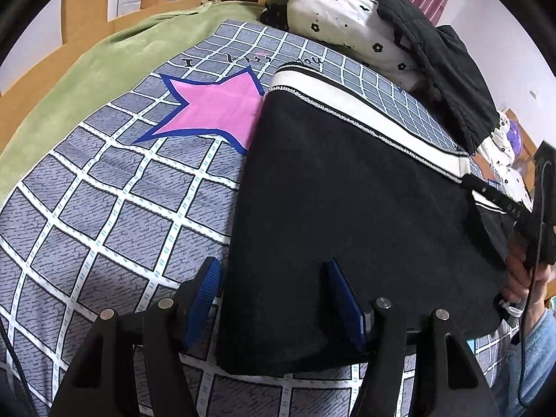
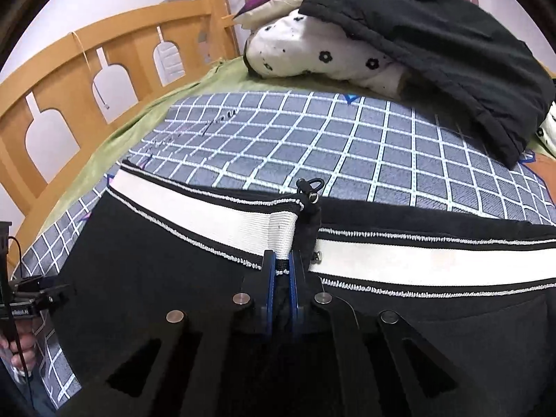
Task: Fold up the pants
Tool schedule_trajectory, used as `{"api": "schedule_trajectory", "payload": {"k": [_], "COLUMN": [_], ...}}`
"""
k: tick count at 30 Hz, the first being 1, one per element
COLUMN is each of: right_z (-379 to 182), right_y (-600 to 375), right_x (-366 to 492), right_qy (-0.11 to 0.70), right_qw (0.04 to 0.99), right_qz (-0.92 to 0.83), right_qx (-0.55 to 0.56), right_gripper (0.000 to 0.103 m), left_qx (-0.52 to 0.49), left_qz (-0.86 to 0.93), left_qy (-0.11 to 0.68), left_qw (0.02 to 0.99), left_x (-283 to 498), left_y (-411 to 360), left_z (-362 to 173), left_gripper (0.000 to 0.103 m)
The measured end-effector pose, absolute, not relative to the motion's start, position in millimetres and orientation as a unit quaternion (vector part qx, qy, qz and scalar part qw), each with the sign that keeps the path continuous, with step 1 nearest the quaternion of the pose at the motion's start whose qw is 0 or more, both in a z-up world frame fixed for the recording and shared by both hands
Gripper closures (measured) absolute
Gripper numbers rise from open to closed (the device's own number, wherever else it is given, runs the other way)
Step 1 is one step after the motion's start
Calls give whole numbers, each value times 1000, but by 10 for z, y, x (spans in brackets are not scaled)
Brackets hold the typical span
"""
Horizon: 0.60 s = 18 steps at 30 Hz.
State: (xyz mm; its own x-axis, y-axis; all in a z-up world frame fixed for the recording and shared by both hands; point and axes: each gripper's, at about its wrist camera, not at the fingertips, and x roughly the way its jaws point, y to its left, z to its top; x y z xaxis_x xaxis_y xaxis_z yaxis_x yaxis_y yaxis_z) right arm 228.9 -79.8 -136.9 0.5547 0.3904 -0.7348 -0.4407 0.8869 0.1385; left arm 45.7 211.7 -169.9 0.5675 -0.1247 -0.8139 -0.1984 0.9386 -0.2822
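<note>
Black pants [image 1: 347, 208] lie flat on the bed, spread over the grey checked sheet [image 1: 104, 208], their white side stripe [image 2: 208, 215] edged with beaded trim. The left gripper [image 1: 274, 299] hovers low at the near left edge of the pants, its blue-padded fingers [image 1: 205, 299] wide apart: one sits over the sheet, the other over the black cloth. The right gripper [image 2: 281, 278] has its fingers pressed together on the white waistband end [image 2: 283, 232], pinching the fabric where the drawcord toggle [image 2: 311, 187] sticks up. A pink star [image 1: 212, 107] on the sheet peeks out beside the pants. Behind, a flower-print pillow [image 2: 312, 59] lies under a dark jacket [image 2: 451, 52], by the wooden headboard [image 2: 87, 80].
</note>
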Motion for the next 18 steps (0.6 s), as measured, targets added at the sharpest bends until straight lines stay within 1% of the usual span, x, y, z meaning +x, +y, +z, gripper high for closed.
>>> {"api": "schedule_trajectory", "payload": {"k": [2, 6, 7, 8, 10, 11, 14, 16, 18], "right_z": [-1312, -1510, -1523, -1491, -1393, -1337, -1254, -1223, -1173], "right_y": [-792, -759, -783, -819, -912, -973, -1114, -1193, -1252], "right_x": [2265, 2309, 2304, 2286, 2230, 2186, 2029, 1892, 1733], "right_qy": [400, 443, 448, 447, 444, 442, 443, 443, 420], "right_qw": [886, 867, 865, 867, 873, 877, 877, 880, 894], "right_qz": [234, 224, 223, 218, 200, 190, 188, 171, 132], "right_qx": [-28, -43, -37, -28, -14, -5, -1, -33, -76], "right_gripper": [96, 95, 90, 82, 51, 47, 45, 45, 46], "left_qx": [-178, -193, -198, -204, -215, -218, -235, -246, -247], "left_qz": [17, 6, 5, 3, 0, -1, -10, -19, -27], "left_qy": [465, 462, 461, 458, 454, 453, 449, 443, 442], "left_qw": [867, 866, 865, 865, 865, 865, 862, 862, 862], "left_x": [445, 387, 368, 338, 286, 273, 216, 177, 160], "left_y": [2136, 2197, 2216, 2243, 2287, 2306, 2362, 2381, 2371], "left_z": [-1694, -1665, -1654, -1640, -1633, -1638, -1667, -1681, -1726], "left_gripper": [41, 41, 41, 41, 41, 41, 43, 43, 43]}}
